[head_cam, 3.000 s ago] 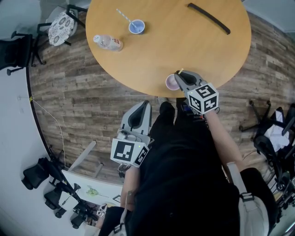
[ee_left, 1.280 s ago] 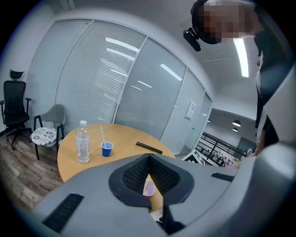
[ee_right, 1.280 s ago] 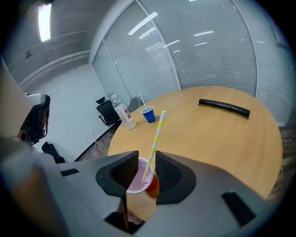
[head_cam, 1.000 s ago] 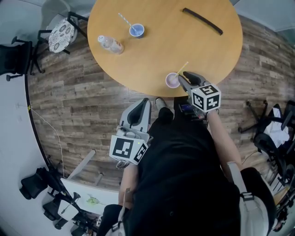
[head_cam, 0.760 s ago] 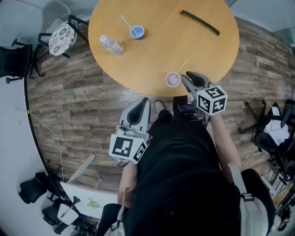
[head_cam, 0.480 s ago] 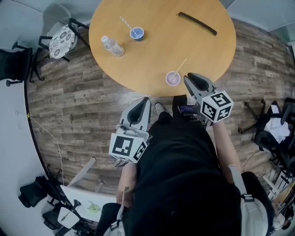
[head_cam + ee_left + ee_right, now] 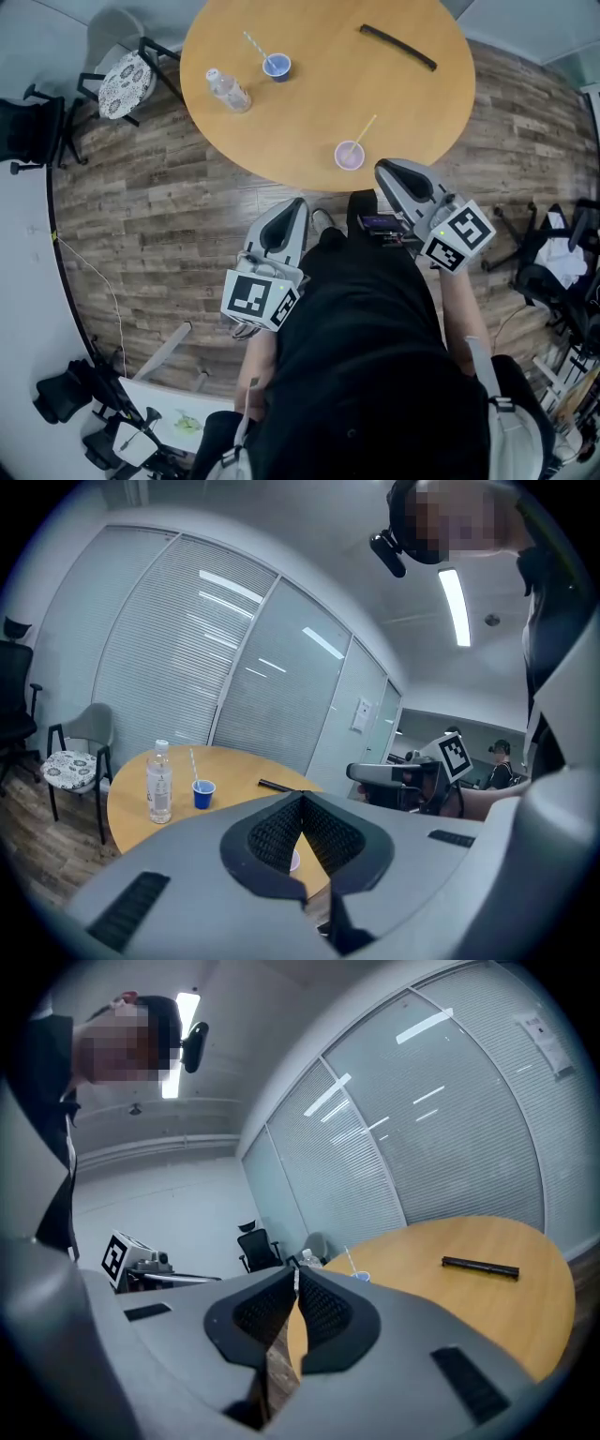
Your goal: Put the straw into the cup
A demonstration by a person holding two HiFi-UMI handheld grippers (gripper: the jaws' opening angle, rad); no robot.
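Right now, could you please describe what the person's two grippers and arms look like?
Both the left gripper and the right gripper are smooth grey shells tapering to a rounded beak, with black textured pads inside. Each carries a white cube printed with black square markers. The person wears a black top, and the forearms are unsleeved.

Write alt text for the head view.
A pink cup holding a yellow straw stands near the round table's edge. The left gripper and right gripper are off the table; the right's empty jaws have just been closing.
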